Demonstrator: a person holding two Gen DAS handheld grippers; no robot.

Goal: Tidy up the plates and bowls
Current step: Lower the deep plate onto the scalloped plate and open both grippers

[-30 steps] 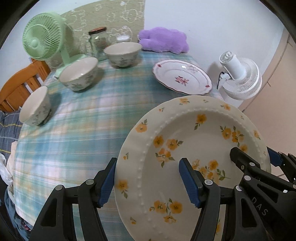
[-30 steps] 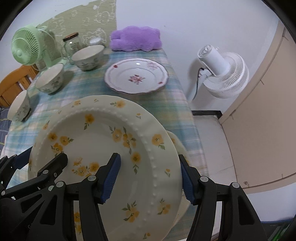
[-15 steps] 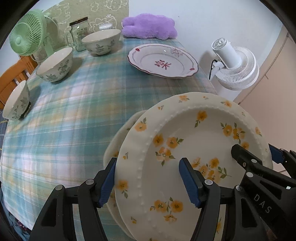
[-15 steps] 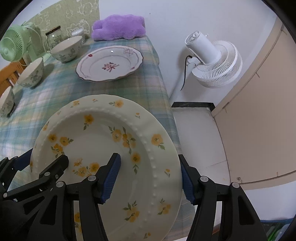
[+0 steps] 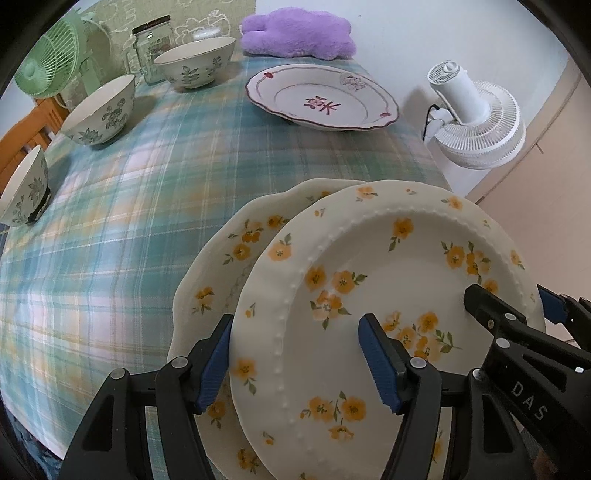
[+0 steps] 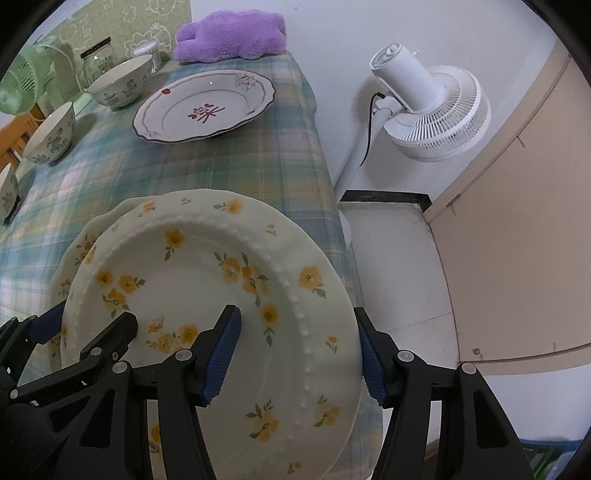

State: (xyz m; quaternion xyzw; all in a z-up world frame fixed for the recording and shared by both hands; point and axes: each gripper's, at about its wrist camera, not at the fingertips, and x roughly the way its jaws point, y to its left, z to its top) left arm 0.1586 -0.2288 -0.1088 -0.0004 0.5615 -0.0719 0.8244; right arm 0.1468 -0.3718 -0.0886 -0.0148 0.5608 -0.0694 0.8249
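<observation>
Blue-green plaid cloth covers the table. Nearest, a cream beaded-rim plate with yellow flowers is clamped at opposite edges by the left gripper and right gripper, above a matching scalloped plate lying on the cloth. Farther off, a white plate with maroon trim and three leaf-patterned bowls are seen, then a purple plush.

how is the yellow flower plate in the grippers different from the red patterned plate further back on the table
The yellow flower plate carries scattered yellow blossoms and a beaded ring; the red patterned plate has a dark red rim line and one red motif in the middle. The yellow one is gripped by the left gripper and right gripper, over a matching plate; the red one lies alone. Both are pale with wavy rims.
</observation>
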